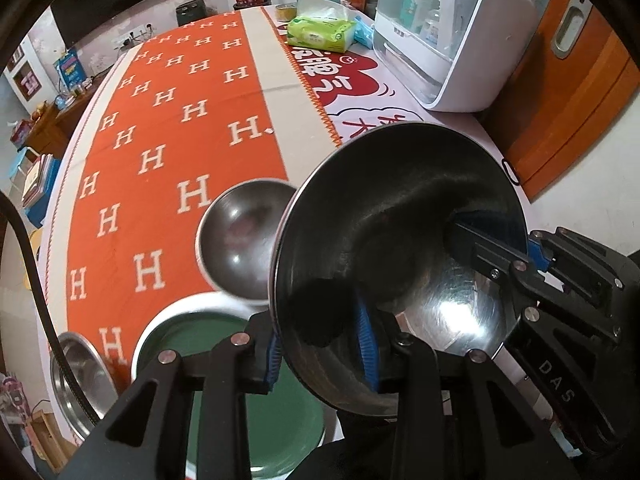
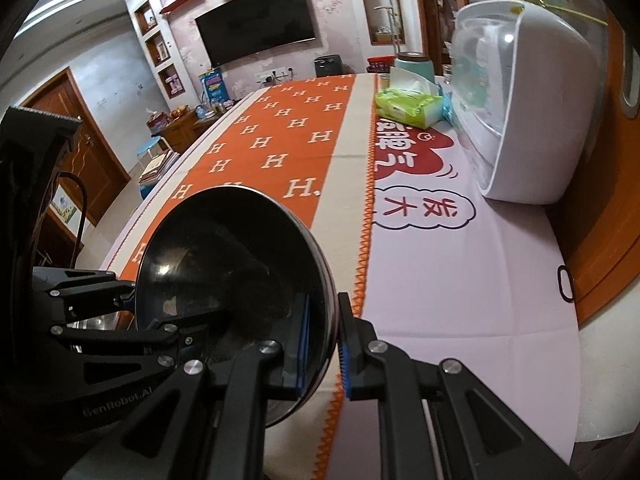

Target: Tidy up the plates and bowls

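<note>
Steel bowl [image 1: 400, 264] tilted above table [image 1: 256, 92], rim between both hand-held grippers

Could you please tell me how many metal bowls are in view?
3: the big bowl held up in both claws, a small bowl on the orange cloth, another bowl at the table's edge. More may be hidden.

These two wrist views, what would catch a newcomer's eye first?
A shiny steel bowl held tilted above the table, with the left gripper and the right gripper each over its rim. Behind it stretches the orange cloth patterned with white H letters. A white cabinet with a clear front stands at the table's far right.
</note>
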The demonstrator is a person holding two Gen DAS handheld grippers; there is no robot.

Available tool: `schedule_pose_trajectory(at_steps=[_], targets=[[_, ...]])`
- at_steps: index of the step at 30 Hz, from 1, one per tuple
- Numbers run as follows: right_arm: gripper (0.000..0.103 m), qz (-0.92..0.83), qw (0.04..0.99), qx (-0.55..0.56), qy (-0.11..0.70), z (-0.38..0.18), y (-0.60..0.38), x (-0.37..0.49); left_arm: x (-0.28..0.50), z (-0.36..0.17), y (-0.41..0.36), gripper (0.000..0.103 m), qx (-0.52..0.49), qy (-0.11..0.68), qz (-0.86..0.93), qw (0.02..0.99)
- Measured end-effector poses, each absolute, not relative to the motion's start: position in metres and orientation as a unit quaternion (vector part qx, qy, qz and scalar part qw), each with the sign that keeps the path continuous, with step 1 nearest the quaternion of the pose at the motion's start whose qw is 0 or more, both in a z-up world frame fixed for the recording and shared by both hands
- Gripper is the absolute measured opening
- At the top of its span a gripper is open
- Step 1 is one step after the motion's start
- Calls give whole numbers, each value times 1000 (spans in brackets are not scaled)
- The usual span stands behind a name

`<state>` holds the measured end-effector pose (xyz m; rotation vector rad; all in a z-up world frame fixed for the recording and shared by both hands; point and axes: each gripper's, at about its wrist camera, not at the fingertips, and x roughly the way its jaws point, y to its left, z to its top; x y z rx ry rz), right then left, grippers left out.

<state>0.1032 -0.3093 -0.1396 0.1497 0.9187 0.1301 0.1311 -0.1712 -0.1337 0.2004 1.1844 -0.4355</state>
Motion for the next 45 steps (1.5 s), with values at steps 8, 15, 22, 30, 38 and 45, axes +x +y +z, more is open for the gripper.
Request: schedule_pose_trajectory(at_steps=[8, 15, 22, 30, 38, 45], targets=[[13, 83, 893, 56, 439, -131, -275, 93, 114, -129, -136, 31, 88, 558, -192, 802], [14, 99, 885, 46, 452, -130, -236, 89, 102, -128, -98, 32, 90, 573, -180, 795], [14, 104, 881, 46, 459, -129, -193, 85, 96, -127, -57, 32, 95, 576, -180, 792], [14, 116, 881, 34, 458, -125, -143, 83, 92, -123, -3, 32, 87, 575, -168, 796], [14, 127, 879, 30, 458, -124, -98, 85, 88, -121, 41, 33, 89, 574, -159, 798], [15, 131, 875, 35, 465, -131, -62, 88, 92, -127, 76, 33, 94, 583, -154, 792]])
